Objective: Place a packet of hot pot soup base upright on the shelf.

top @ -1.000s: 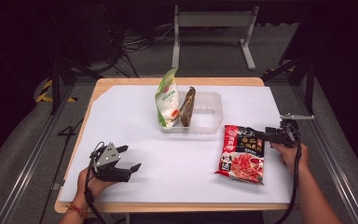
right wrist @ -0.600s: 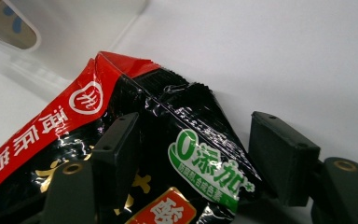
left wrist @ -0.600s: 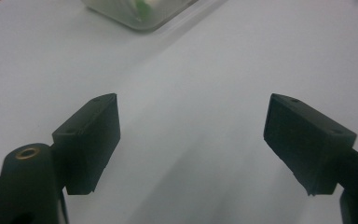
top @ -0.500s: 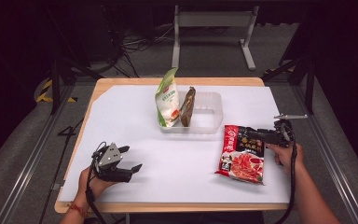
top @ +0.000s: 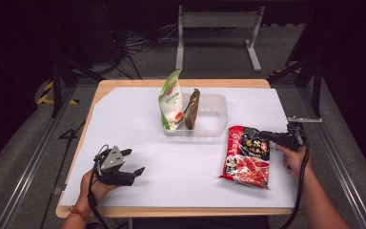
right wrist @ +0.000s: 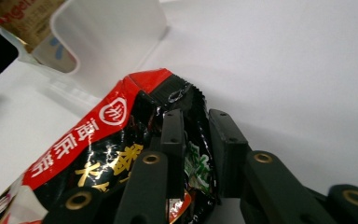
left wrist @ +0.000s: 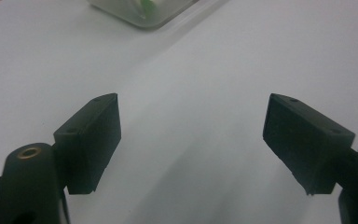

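Observation:
A red and black noodle packet (top: 248, 157) lies flat on the white table sheet at the right. My right gripper (top: 263, 136) reaches in from the right. Its jaws have just been closing and now pinch the packet's (right wrist: 98, 140) upper right edge between them, as the right gripper (right wrist: 193, 128) view shows. My left gripper (top: 134, 161) rests at the front left, held in a hand, open with nothing between its fingers. In its own view the left gripper (left wrist: 193, 126) has bare white sheet between the jaws.
A clear plastic tray (top: 212, 117) stands at the middle back, holding an upright green and white pouch (top: 170, 100) and a brown pouch (top: 191, 109). The tray's wall (right wrist: 116, 28) is just beyond the packet. A white sheet (top: 138, 119) covers the wooden table.
The right gripper's jaws have closed onto the packet's edge, and the hand shifted slightly left toward it. The left gripper has stayed put.

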`<state>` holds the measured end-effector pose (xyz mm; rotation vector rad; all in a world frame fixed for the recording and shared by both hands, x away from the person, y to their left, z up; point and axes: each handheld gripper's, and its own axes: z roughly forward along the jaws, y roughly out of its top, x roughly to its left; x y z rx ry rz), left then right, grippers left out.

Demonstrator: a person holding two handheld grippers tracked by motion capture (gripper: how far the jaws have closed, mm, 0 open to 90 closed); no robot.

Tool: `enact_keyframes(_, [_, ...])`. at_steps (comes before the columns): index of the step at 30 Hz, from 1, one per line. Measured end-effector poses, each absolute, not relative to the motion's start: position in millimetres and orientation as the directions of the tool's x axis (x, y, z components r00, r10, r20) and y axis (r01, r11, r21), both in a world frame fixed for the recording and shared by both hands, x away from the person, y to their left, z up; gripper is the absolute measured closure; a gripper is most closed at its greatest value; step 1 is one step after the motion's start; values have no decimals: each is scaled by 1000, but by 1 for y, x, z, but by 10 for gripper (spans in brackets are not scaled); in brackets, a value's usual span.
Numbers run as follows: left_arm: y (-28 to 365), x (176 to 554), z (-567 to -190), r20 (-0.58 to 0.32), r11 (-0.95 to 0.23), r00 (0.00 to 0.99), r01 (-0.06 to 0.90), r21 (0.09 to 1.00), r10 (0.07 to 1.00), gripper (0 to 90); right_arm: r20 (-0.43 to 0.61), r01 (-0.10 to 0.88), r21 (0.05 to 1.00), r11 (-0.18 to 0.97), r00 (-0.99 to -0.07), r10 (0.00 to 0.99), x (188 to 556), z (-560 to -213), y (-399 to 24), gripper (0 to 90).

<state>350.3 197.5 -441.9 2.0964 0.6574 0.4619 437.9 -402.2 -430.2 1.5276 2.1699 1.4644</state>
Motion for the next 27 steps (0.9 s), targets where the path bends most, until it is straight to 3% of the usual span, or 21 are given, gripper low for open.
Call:
enact_keyframes(8, [200,351,-441,72,-468,784,291,834,616,200,396,612,790,33,-551,735,426,-414,-407,874])
enact_keyframes(27, [201,350,-439,59,-447,778,296,844,626,211,290,479,875,72,-636,715,391,-373,-393,885])
